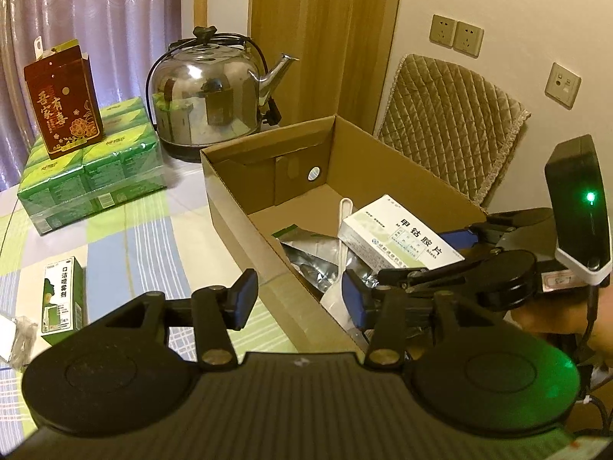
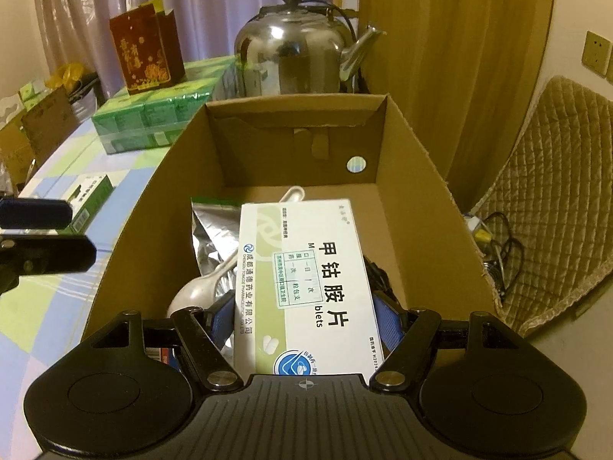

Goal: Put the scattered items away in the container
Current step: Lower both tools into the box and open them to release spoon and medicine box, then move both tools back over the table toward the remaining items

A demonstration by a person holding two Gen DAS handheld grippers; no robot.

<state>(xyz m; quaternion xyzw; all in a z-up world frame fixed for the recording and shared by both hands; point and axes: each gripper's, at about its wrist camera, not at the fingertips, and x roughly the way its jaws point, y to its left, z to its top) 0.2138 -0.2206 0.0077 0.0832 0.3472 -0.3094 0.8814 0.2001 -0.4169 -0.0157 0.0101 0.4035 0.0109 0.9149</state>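
On the far left of the checked tablecloth (image 1: 115, 237) a small green box (image 1: 63, 299) stands upright, with "口洁喷雾剂" printed down its front. It sits just left of the left tongs (image 1: 299, 299), well apart from them. Behind it a red gift box (image 1: 63, 107) with gold writing stands on a pack of green tissue boxes (image 1: 92, 172), and a shiny kettle (image 1: 207, 92) stands to the right of those.

The left tongs are spread wide and hold nothing — one blue pad (image 1: 245, 299) hangs over the cloth, the other over the near wall of the cardboard box (image 2: 421, 176).

Inside the cardboard box lie a silver foil bag (image 2: 214, 234) and a white spoon (image 2: 195, 295). Over them is the white pill box (image 2: 302, 287), gripped between the blue pads of the right tongs (image 2: 304, 318), which squeeze its two long sides. It reads "甲钴胺片" in big black letters, with "成都通德药业有限公司" along one edge. Its long side runs straight away from the tongs, toward the far end of the cardboard box, and its printed face looks up.
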